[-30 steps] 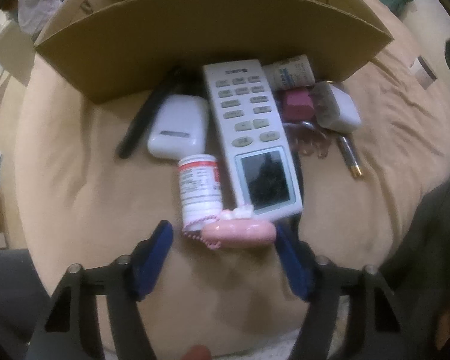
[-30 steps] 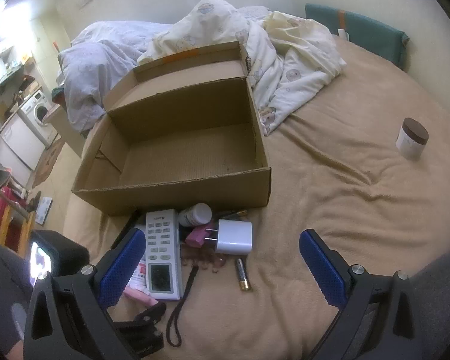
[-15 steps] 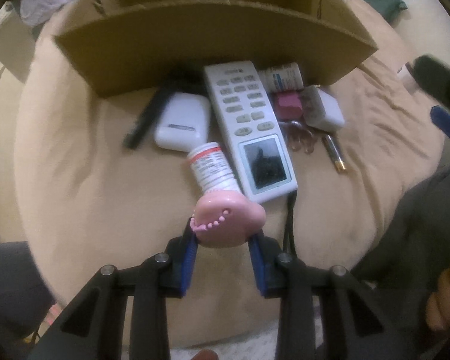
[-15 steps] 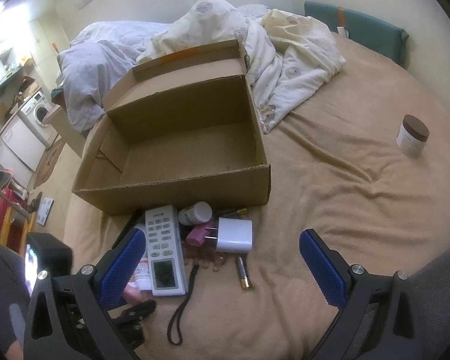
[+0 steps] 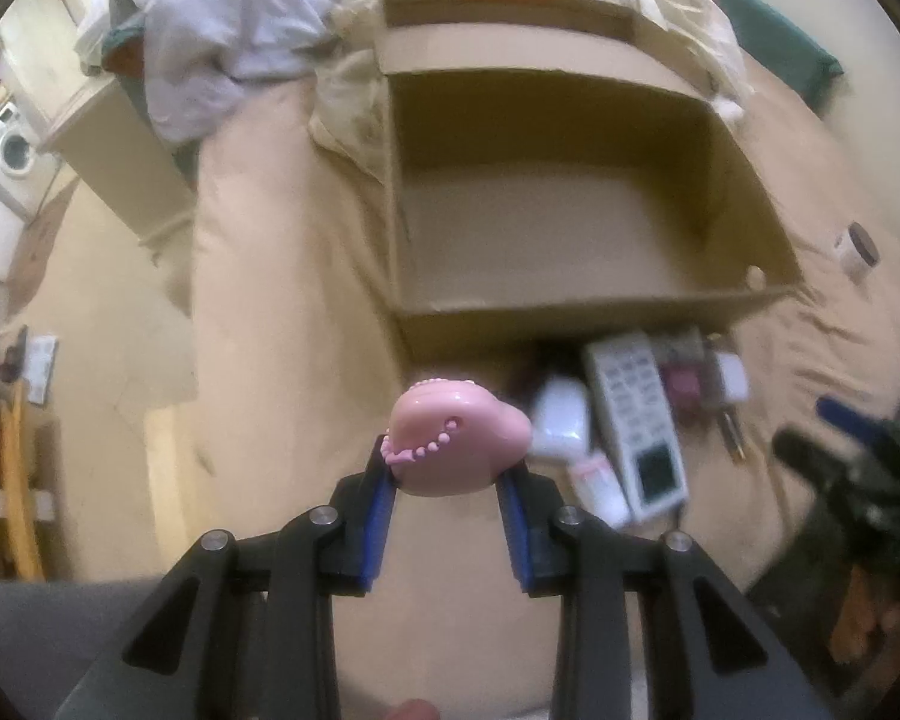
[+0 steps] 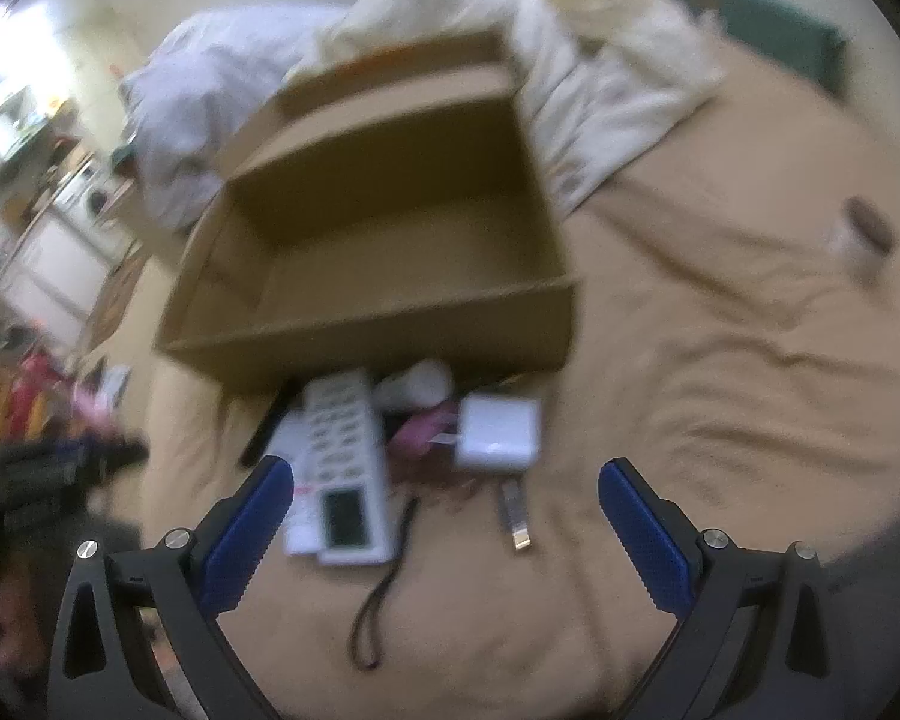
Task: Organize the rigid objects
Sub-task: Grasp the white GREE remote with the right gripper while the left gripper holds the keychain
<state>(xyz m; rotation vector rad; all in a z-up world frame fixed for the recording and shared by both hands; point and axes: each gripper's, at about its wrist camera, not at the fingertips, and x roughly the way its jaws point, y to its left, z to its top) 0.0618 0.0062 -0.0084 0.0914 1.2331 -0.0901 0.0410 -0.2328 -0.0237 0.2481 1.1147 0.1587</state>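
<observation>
Lifted off the bed since a second ago, the pink case (image 5: 457,444) now sits clamped between the left gripper (image 5: 450,495) fingers, which have just closed on it, low in the frame's centre. Straight above it in the left wrist view lies the open cardboard box (image 5: 576,306), seemingly empty, so the coming move is probably forward over its near wall. At lower right the remote (image 5: 636,420), the white case (image 5: 561,426) and the charger (image 6: 498,432) remain on the bed. Right gripper (image 6: 447,531) fingers stand wide apart, holding nothing.
</observation>
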